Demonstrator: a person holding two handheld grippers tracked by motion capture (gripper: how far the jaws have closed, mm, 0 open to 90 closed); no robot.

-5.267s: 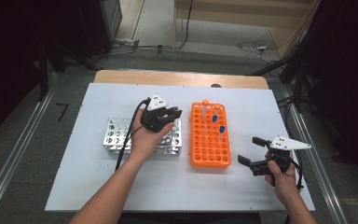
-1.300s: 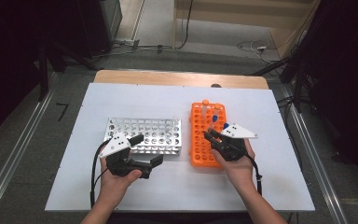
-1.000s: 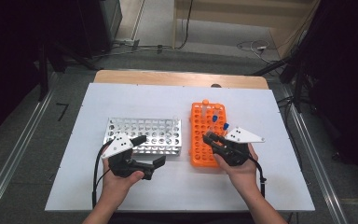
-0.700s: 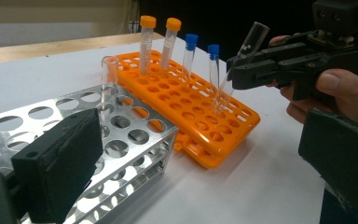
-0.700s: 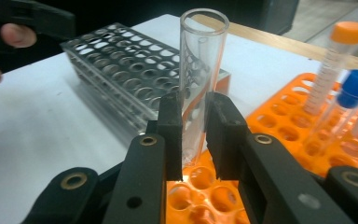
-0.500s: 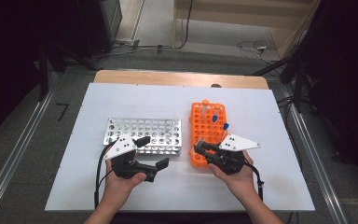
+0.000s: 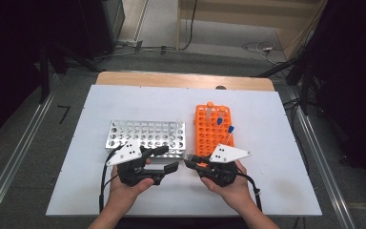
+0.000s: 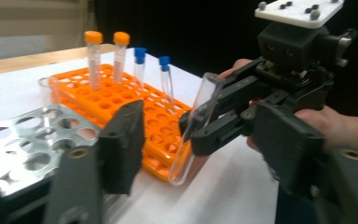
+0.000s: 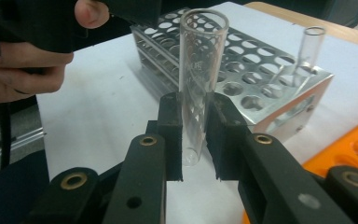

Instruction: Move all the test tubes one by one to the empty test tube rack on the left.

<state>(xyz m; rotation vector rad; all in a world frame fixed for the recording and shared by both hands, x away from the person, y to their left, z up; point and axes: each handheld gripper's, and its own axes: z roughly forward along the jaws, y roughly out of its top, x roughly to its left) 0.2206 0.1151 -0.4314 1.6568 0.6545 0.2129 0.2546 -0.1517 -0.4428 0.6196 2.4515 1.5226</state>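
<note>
Clear tube [image 9: 199, 79], open at the top, uncapped, was pinched between the right claw's [image 9: 195, 140] pads, standing upright between them, mouth above the pads and rounded bottom just below. Faint white printing ran down its wall, too blurred to read. In the left gripper view the same tube [image 8: 196, 126] leaned in that claw [image 8: 200, 133], held above the table [image 8: 242, 186], just in front of the orange rack [image 8: 135, 121].

Left claw [image 8: 196, 158] sat close opposite, jaws part-way spread and just closing, not yet pressing anything; tube lay ahead of them, between the two black fingers [image 8: 121, 144] as seen along them, though whether actually touched could not be told. In the high view left claw [image 7: 164, 160] and right claw [image 7: 190, 162] nearly met tip to tip.

Beyond the right claw stood the metal rack [image 9: 261, 79], holes mostly vacant, one more clear tube [image 9: 307, 49] upright in a corner hole. Behind the held tube, in the orange rack, rose two orange-capped tubes [image 8: 93, 58] and two blue-capped tubes [image 8: 165, 77]. No brand or label legible on either rack. White dotted plate [image 7: 228, 153] topped the right claw; a like plate [image 7: 125, 152] topped the left. Hand [image 9: 23, 60] gripping the left claw showed at the upper left of the right gripper view.
</note>
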